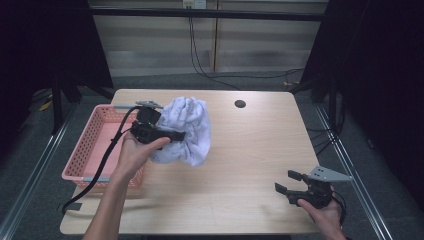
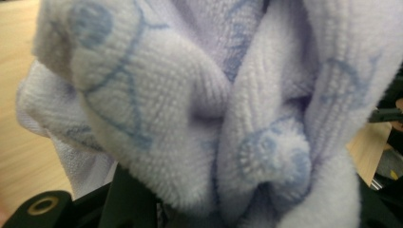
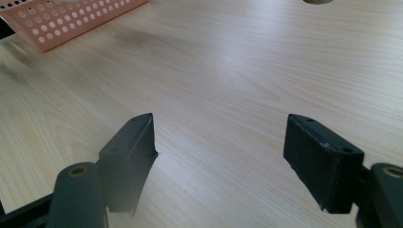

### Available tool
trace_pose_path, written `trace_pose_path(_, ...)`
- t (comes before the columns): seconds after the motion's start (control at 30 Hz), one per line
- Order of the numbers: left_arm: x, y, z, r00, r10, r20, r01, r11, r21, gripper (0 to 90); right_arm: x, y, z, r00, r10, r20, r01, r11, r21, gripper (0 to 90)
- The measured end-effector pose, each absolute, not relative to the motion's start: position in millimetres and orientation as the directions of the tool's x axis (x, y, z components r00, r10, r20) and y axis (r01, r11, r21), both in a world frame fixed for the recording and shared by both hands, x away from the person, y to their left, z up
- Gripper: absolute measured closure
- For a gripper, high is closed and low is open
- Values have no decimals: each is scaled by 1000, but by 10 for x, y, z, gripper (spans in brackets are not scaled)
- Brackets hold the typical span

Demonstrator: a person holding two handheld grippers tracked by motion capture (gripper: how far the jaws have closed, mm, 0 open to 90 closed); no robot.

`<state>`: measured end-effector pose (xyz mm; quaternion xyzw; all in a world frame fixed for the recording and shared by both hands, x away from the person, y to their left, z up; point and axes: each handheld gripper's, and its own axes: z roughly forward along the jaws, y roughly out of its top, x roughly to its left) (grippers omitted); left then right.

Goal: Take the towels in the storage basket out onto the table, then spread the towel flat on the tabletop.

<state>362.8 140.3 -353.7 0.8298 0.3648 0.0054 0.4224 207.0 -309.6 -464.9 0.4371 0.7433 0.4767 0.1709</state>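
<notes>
Closest to the camera, the person's two forearms come in from the near edge of the wooden table (image 1: 250, 150). At the near right corner the right gripper (image 1: 288, 182) hovers just above the bare wood, jaws spread wide with nothing between them; in the right gripper view (image 3: 221, 161) only tabletop lies in the gap.

Over on the left, the left gripper (image 1: 172, 136) is lifted above the table beside a bundled pale lilac towel (image 1: 187, 130), which hangs bunched at its jaws. In the left gripper view the towel (image 2: 209, 104), fleecy with a blue line pattern, crowds right up against the lens and hides the jaws, so I cannot tell how far they are closed, though the cloth looks carried by them.

Left of the towel sits a pink perforated basket (image 1: 85, 150) at the table's left edge; what I can see of its inside looks bare. A black cable trails from the left gripper across its rim. Toward the far right, well apart from everything, a small round hole (image 1: 240, 104) marks the tabletop.
</notes>
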Motion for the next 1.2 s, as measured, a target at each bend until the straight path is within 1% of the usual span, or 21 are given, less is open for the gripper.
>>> trace_pose_path(0.1, 3620, 1339, -3602, 735, 604, -309, 605, -378, 701, 532, 2074, -3100, -4650, -560, 812, 163, 488, 164, 857, 259)
trace_pose_path(0.33, 3577, 1083, -3885, 753, 553, -355, 618, -410, 671, 529, 2064, -3088, -4654, -566, 807, 168, 493, 168, 854, 259)
trace_pose_path(0.57, 3563, 903, -4142, 759, 556, -339, 622, -463, 632, 525, 2080, -3079, -4657, -568, 805, 170, 494, 169, 853, 259)
trace_pose_path(0.6, 3567, 855, -4232, 765, 550, -336, 620, -484, 618, 524, 2083, -3075, -4659, -571, 803, 167, 494, 173, 852, 259)
trace_pose_path(0.8, 3542, 702, -4483, 768, 535, -352, 622, -492, 609, 508, 2080, -3069, -4657, -572, 803, 167, 494, 174, 852, 259)
trace_pose_path(0.9, 3547, 668, -4572, 773, 535, -341, 617, -509, 601, 476, 2077, -3069, -4657, -575, 802, 165, 492, 177, 853, 259)
trace_pose_path(1.0, 3548, 654, -4638, 780, 534, -326, 605, -509, 613, 419, 2085, -3060, -4662, -570, 804, 166, 494, 174, 852, 259)
trace_pose_path(1.1, 3526, 643, -4652, 799, 514, -312, 582, -531, 617, 338, 2094, -3054, -4667, -576, 800, 168, 495, 178, 850, 259)
trace_pose_path(1.17, 3520, 641, -4653, 802, 504, -320, 579, -526, 623, 303, 2099, -3047, -4668, -569, 803, 176, 503, 170, 848, 259)
trace_pose_path(1.2, 3522, 648, -4643, 801, 506, -320, 581, -527, 620, 267, 2105, -3044, -4671, -570, 803, 173, 502, 173, 847, 259)
